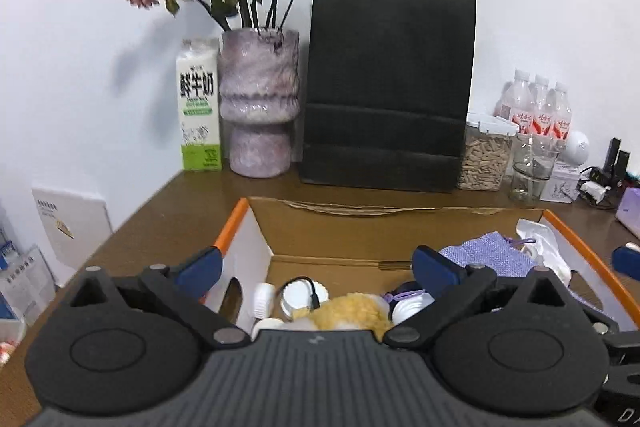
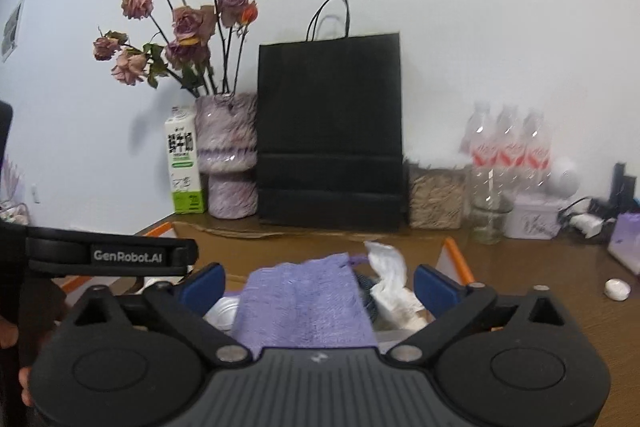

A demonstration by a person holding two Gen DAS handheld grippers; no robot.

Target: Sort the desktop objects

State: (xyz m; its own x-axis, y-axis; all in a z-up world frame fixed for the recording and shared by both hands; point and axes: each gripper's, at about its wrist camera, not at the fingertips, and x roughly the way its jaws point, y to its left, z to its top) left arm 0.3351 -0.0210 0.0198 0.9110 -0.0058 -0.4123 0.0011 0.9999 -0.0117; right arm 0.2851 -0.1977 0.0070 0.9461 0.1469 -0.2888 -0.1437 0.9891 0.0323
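My left gripper (image 1: 316, 269) hangs over the near end of the orange-edged cardboard box (image 1: 236, 223), its blue pads spread wide with nothing pinched between them. Below it in the box lie a yellow plush toy (image 1: 352, 311), white round caps (image 1: 298, 297) and a black cable (image 1: 310, 291). My right gripper (image 2: 318, 285) is likewise fully spread and holds nothing; a purple knitted pouch (image 2: 300, 303) sits loosely between its pads, resting on the box's contents with crumpled white paper (image 2: 386, 279) just right of it. Along the far wall stand a milk carton (image 1: 199, 115), a vase of dried roses (image 1: 260, 99), a black paper bag (image 1: 388, 87), a seed jar (image 1: 484, 155) and water bottles (image 1: 538, 107). A small white object (image 2: 617, 289) lies on the desk to the right.
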